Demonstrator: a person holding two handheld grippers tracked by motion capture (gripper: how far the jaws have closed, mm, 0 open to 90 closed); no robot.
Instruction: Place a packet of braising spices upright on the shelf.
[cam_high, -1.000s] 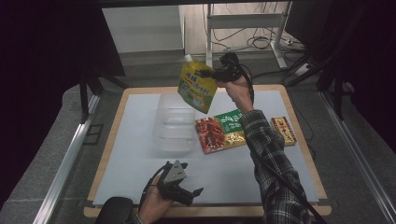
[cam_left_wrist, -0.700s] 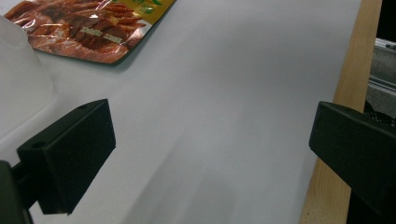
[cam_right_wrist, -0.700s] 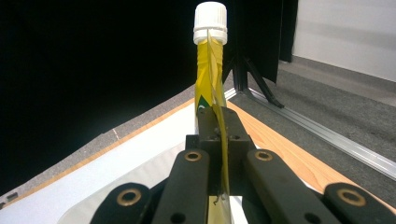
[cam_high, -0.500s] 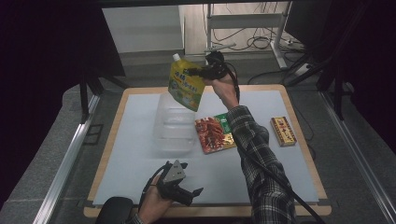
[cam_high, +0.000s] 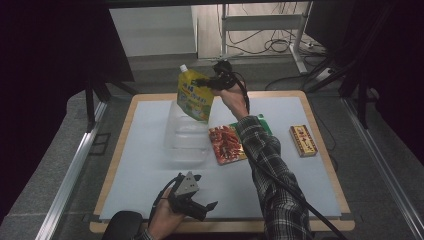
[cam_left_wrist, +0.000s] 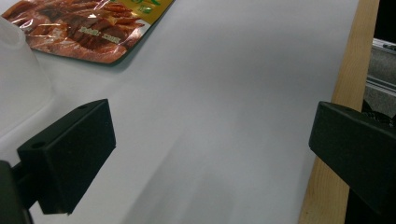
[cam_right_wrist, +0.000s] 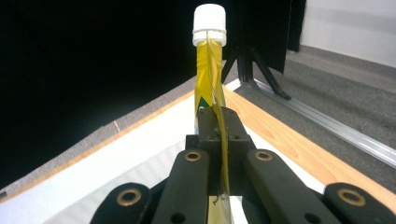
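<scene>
High view: the yellow pouch hangs tilted, cap up and away, above the clear tub, pinched in the right gripper on an outstretched arm. Left gripper view: the left gripper gapes wide over bare mat. Right gripper view: jaws clamp the pouch's edge, white cap uppermost.

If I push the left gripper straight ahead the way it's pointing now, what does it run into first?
Probably nothing soon. The left gripper is open, and between its jaws lies bare white mat. Farther on, slightly left of its line, lies the red snack packet, with the clear plastic container closer at the left edge. Depth is unclear.
</scene>
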